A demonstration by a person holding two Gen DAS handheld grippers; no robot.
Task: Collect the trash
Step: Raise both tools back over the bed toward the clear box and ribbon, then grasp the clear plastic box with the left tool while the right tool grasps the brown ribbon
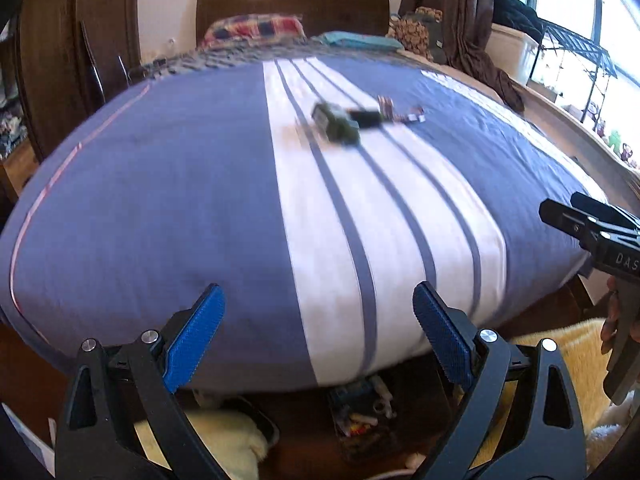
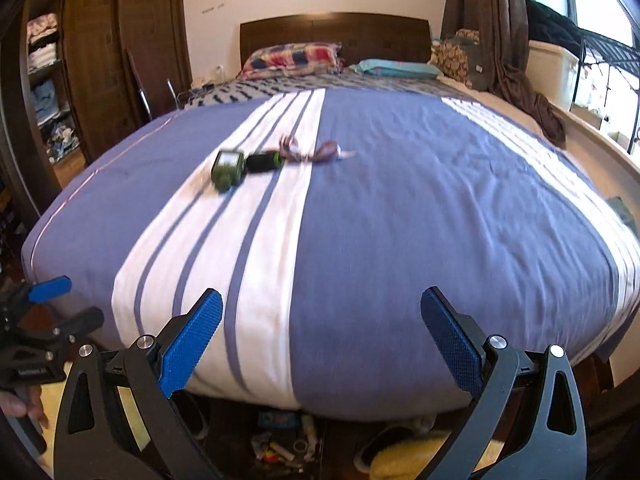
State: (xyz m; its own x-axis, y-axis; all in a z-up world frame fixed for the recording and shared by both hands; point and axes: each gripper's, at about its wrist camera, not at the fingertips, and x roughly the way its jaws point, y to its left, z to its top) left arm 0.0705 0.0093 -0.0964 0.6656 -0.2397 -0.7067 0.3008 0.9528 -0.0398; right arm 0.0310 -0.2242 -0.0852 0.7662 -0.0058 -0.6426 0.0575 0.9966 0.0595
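A small pile of trash lies on the blue-and-white striped duvet (image 1: 160,200), far ahead of both grippers. It holds a green carton (image 1: 335,123) (image 2: 229,168), a black and green item (image 1: 366,118) (image 2: 264,162), and crumpled wrappers (image 1: 400,114) (image 2: 316,152). All of it is blurred. My left gripper (image 1: 319,300) hangs open over the foot of the bed with nothing between its blue pads. My right gripper (image 2: 322,304) is open and empty too, beside the left one. A hand (image 2: 24,404) holds the left gripper's handle.
The headboard (image 2: 336,32) and pillows (image 2: 296,58) are at the far end. A wardrobe (image 2: 100,60) stands on the left, and a curtain (image 2: 492,20) and window on the right. Below the bed's foot lie a box of clutter (image 1: 360,412), a yellow rug (image 1: 560,360) and a shoe (image 2: 376,448).
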